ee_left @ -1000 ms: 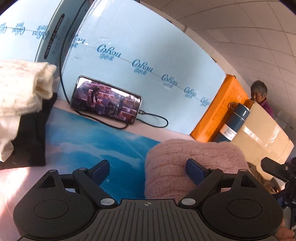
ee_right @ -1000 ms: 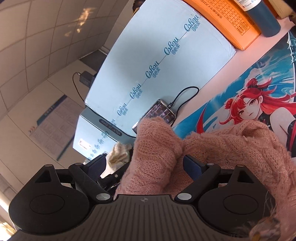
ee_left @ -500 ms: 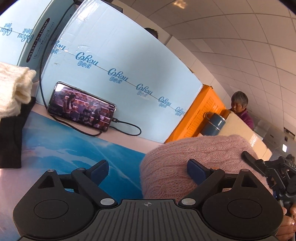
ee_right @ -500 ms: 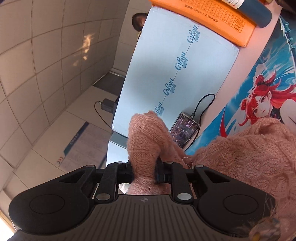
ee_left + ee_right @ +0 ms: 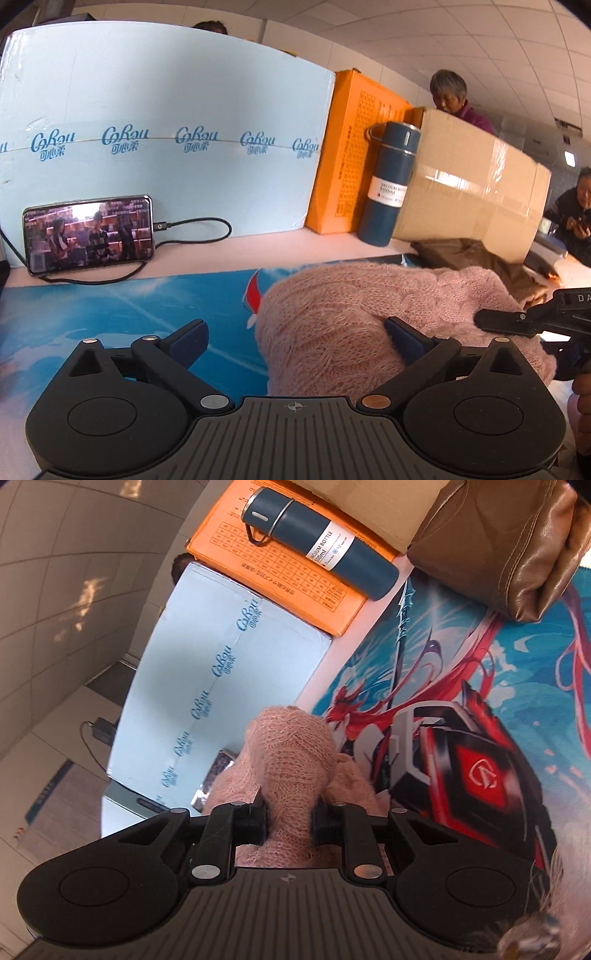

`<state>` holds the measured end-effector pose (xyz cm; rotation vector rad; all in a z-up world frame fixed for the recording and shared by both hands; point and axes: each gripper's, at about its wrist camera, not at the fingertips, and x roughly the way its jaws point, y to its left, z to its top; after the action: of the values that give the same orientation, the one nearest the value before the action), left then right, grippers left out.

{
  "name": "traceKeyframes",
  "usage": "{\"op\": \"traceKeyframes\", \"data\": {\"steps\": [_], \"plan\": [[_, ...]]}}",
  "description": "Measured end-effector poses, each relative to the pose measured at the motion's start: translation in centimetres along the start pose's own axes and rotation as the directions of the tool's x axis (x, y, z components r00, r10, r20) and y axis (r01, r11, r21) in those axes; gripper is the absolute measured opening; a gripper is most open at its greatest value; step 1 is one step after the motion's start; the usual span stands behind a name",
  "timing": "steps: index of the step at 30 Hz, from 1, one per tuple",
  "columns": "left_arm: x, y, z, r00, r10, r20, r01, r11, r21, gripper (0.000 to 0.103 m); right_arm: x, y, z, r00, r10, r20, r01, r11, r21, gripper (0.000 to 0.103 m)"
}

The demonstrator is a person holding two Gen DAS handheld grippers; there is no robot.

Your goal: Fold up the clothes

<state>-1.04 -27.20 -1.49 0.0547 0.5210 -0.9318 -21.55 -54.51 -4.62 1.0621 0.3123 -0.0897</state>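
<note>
A pink knitted sweater (image 5: 354,314) lies bunched on the blue printed mat (image 5: 110,314). My left gripper (image 5: 295,336) is open; its right finger rests against the sweater's left end, its left finger stands over bare mat. My right gripper (image 5: 290,819) is shut on a fold of the pink sweater (image 5: 291,753) and holds it up above the mat (image 5: 480,686). The right gripper also shows at the right edge of the left wrist view (image 5: 517,317), on the sweater's far side.
A phone (image 5: 88,232) with a cable leans on a light blue board (image 5: 166,110). An orange box (image 5: 347,155), a dark blue vacuum bottle (image 5: 388,184) and a cardboard box (image 5: 472,184) stand behind. A brown garment (image 5: 517,542) lies by the boxes. Two people are beyond.
My right gripper closed on a fold of the pink sweater and lifted it. The left wrist view swung to the right; the white and black clothes left its view.
</note>
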Motion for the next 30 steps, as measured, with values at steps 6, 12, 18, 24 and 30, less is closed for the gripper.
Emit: {"op": "traceKeyframes", "data": {"steps": [6,12,18,24,30], "plan": [[1.0,-0.9,-0.7,0.997,0.057,-0.059,-0.054,0.997,0.050,0.103,0.4,0.9,-1.5,0.979,-0.181,0.095,0.195,0.965,-0.174,0.050],[0.0,0.0,-0.7,1.000,-0.002,-0.023,0.001,0.999,-0.052,0.103,-0.4,2.1,-2.5,0.951,-0.267,0.158,0.296,0.933,-0.207,0.083],[-0.2,0.9,-1.2,0.984,-0.174,-0.035,0.164,0.965,-0.204,0.103,-1.1,3.0,-3.5,0.943,-0.288,0.167,0.321,0.918,-0.233,0.098],[0.4,0.7,-2.0,0.981,-0.184,-0.070,0.165,0.963,-0.214,0.103,-0.1,3.5,-4.5,0.946,-0.282,0.162,0.315,0.916,-0.247,0.094],[0.2,0.3,-2.3,0.972,-0.225,-0.072,0.206,0.956,-0.208,0.103,0.9,3.8,-5.2,0.972,-0.214,0.092,0.228,0.954,-0.193,0.055]]}}
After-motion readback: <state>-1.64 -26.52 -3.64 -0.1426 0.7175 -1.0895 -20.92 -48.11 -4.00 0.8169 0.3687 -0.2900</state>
